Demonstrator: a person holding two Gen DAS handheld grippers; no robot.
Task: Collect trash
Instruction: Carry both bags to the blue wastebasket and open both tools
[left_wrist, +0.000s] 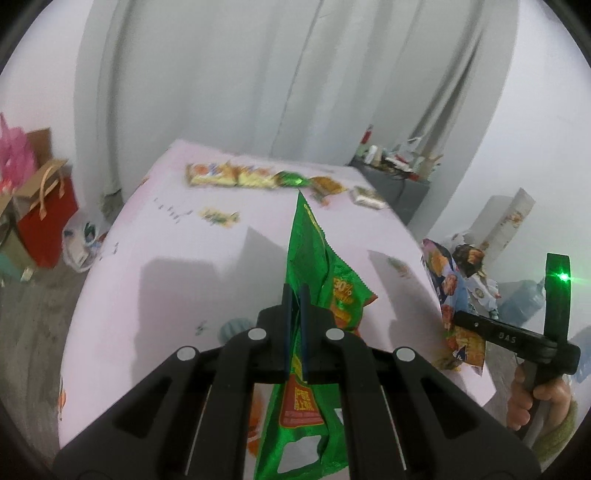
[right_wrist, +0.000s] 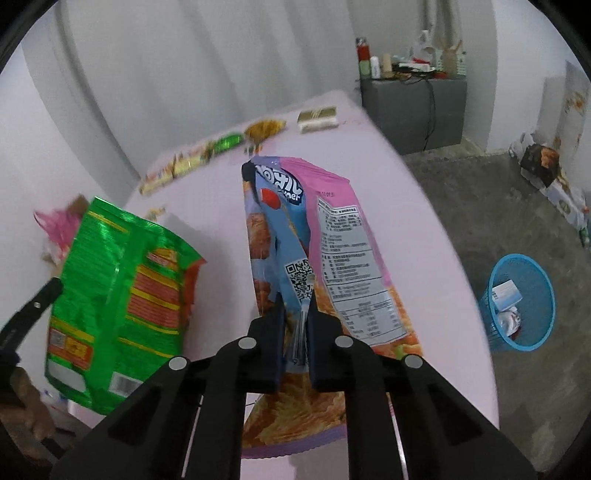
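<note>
My left gripper (left_wrist: 295, 291) is shut on a green snack bag (left_wrist: 314, 258), which stands upright between its fingers above the pink table (left_wrist: 166, 288). My right gripper (right_wrist: 297, 295) is shut on the seam of a pink and blue snack bag (right_wrist: 332, 229), held up over the table. In the right wrist view the green snack bag (right_wrist: 122, 288) hangs at the left with the left gripper's finger (right_wrist: 44, 295) beside it. The left wrist view shows the right gripper (left_wrist: 458, 317) at the table's right edge, holding the pink and blue bag (left_wrist: 448, 291), with a hand (left_wrist: 535, 395) on its handle.
Several more wrappers (left_wrist: 236, 175) lie along the far edge of the table. A blue mesh bin (right_wrist: 517, 302) with some trash inside stands on the floor to the right. A grey cabinet (right_wrist: 413, 107) is behind, a red paper bag (left_wrist: 44, 221) at the left.
</note>
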